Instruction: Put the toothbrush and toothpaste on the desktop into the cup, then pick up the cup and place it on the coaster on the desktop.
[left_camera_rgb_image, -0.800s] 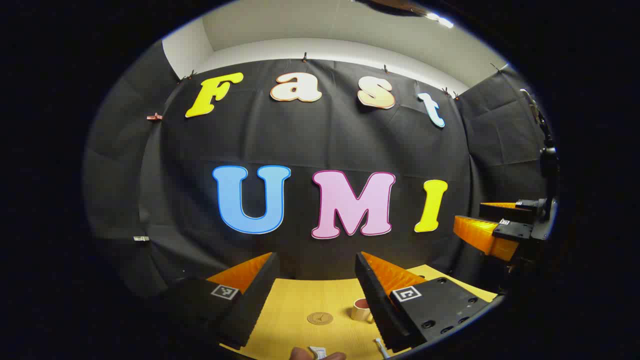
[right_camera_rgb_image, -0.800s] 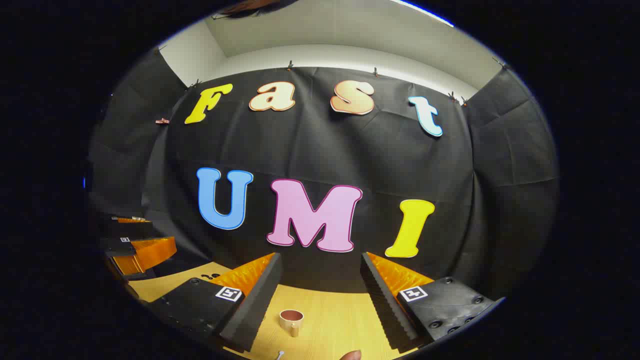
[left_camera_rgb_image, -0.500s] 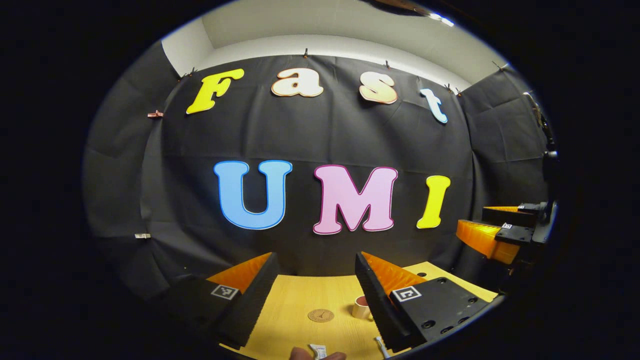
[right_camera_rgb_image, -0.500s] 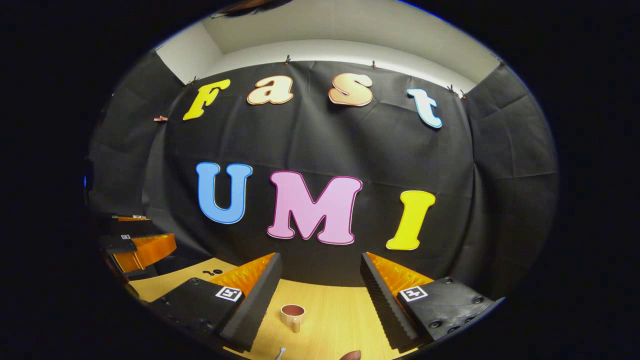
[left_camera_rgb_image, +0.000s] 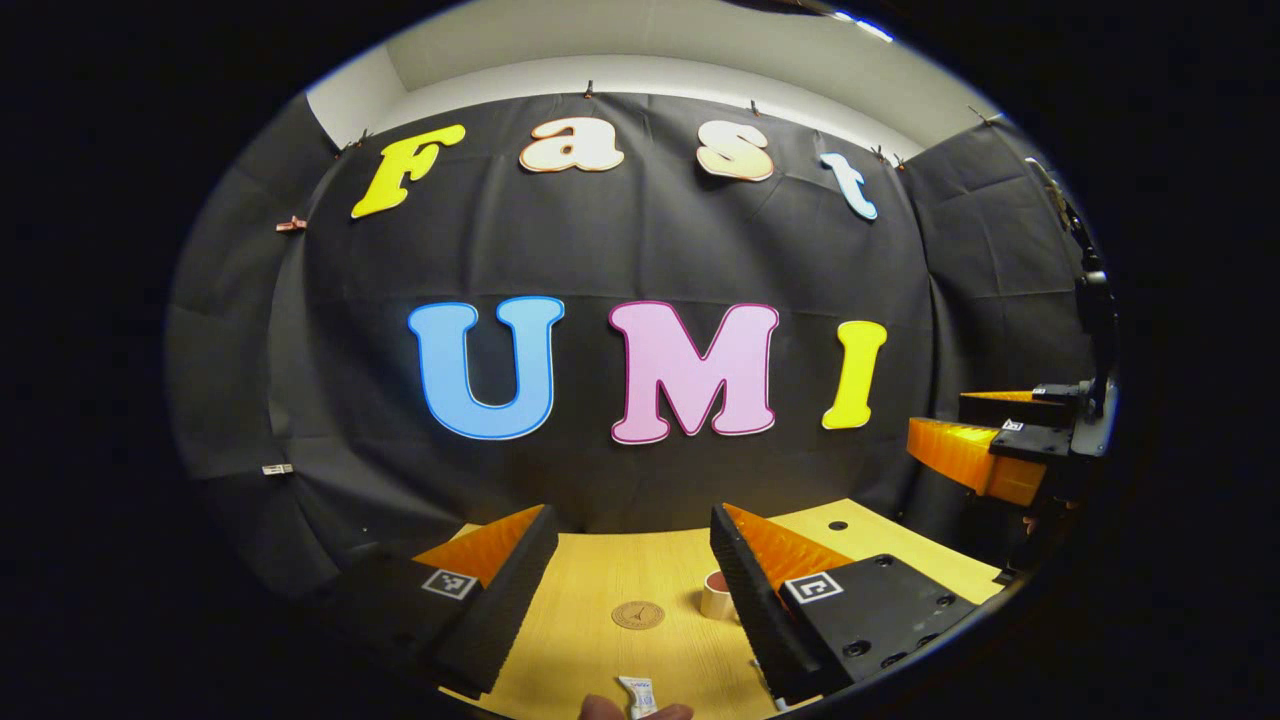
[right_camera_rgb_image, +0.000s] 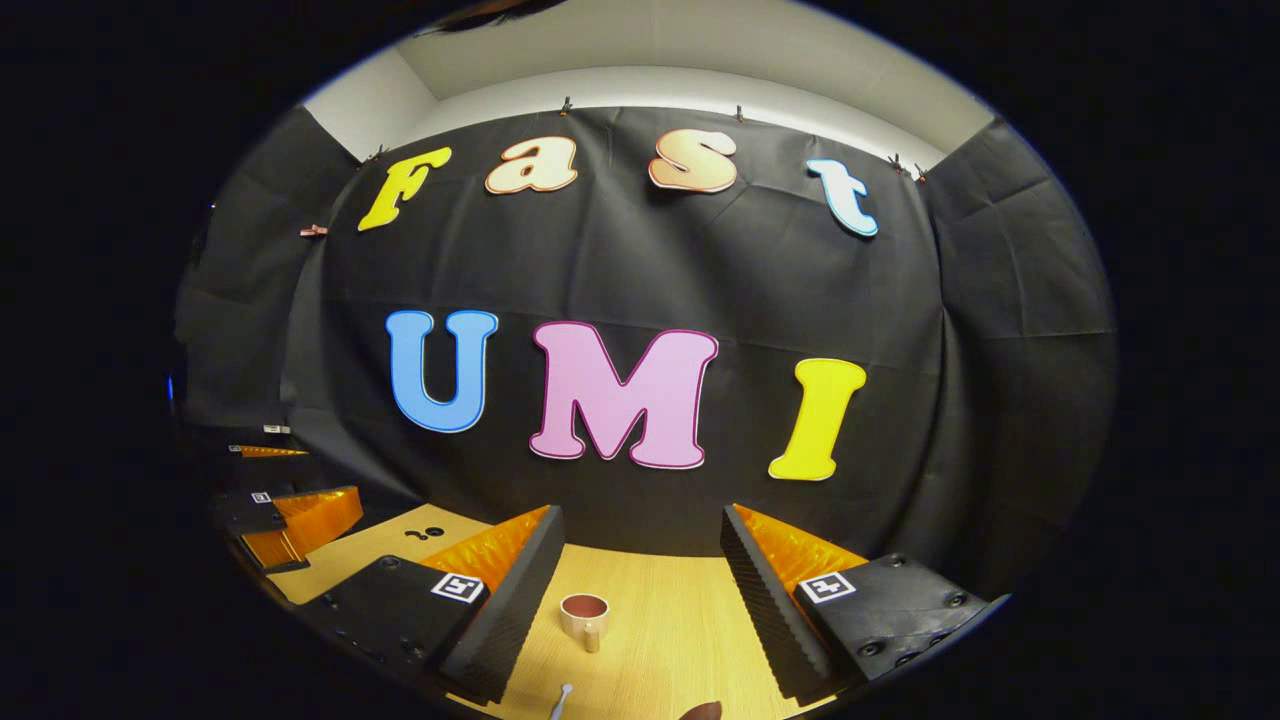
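I have tipped both views down: more worktop (left_camera_rgb_image: 600, 590) shows, with cup (right_camera_rgb_image: 584, 613) and coaster (left_camera_rgb_image: 638, 615) lower centre. Left tool (left_camera_rgb_image: 630, 590) and right tool (right_camera_rgb_image: 640, 600) stand wide, empty; approach only starting.

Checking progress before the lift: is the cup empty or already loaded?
Empty, it seems. In the right gripper view the upright cup shows a bare interior, nothing sticking out of it.

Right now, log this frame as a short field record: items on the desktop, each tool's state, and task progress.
surface: yellow wooden desktop
cup: upright, looks empty, handle toward the camera
coaster: round, bare, left of the cup in the left gripper view
toothpaste: lying at the near edge
toothbrush: one end visible near the edge
left tool: open, holding nothing
right tool: open, holding nothing
progress: nothing in the cup yet
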